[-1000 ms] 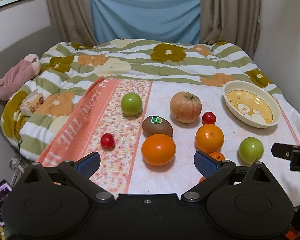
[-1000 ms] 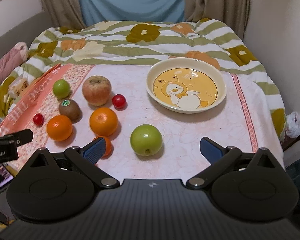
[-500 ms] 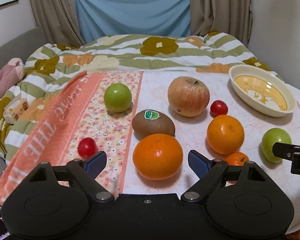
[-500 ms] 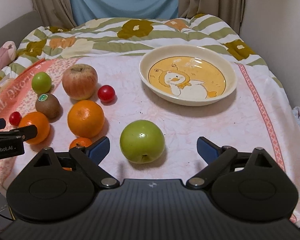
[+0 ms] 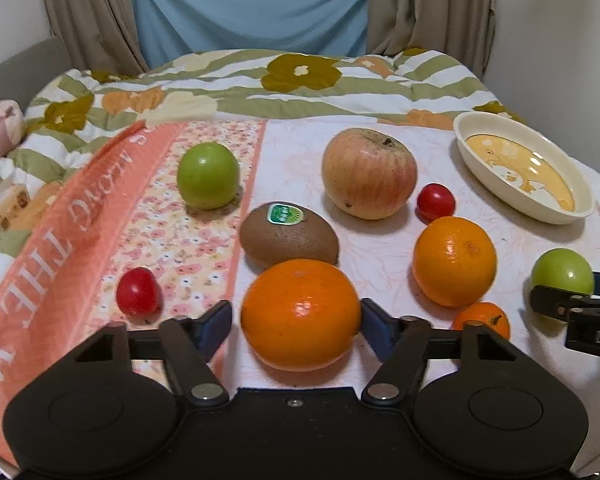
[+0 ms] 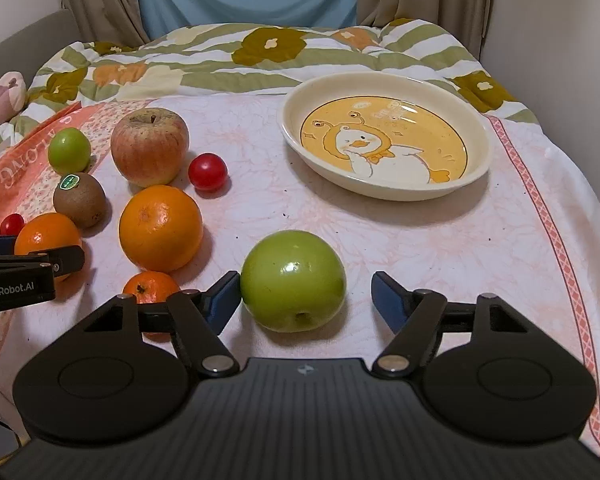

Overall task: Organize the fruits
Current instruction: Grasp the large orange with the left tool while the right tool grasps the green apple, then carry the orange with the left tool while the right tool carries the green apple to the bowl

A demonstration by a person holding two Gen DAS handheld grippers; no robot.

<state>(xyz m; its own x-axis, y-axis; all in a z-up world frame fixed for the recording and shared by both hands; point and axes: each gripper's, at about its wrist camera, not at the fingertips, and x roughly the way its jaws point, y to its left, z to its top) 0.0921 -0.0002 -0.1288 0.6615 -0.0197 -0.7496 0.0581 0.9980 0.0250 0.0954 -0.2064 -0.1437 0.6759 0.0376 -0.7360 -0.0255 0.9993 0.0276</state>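
Note:
A large orange (image 5: 300, 314) lies on the cloth between the fingers of my left gripper (image 5: 296, 322), whose jaws are closing; a thin gap shows at the left pad. A green apple (image 6: 294, 280) sits between the fingers of my right gripper (image 6: 306, 296), also closing, with the left pad at its skin and the right pad apart. A cream duck-print bowl (image 6: 384, 190) stands behind the apple, with no fruit in it. A kiwi (image 5: 288, 236), a red-yellow apple (image 5: 368, 172), a second orange (image 5: 454, 260), a small mandarin (image 5: 482, 318), a second green apple (image 5: 208, 176) and two cherry tomatoes (image 5: 436, 202) (image 5: 138, 292) lie around.
The fruit rests on a pink and floral cloth (image 6: 420, 240) spread over a flower-striped quilt (image 5: 260, 88). Curtains and a blue sheet hang behind. A wall stands close on the right. A pink bundle (image 5: 0, 128) lies at the far left.
Both grippers came down and forward onto the cloth. The left jaws narrowed around the large orange and the right jaws narrowed around the green apple.

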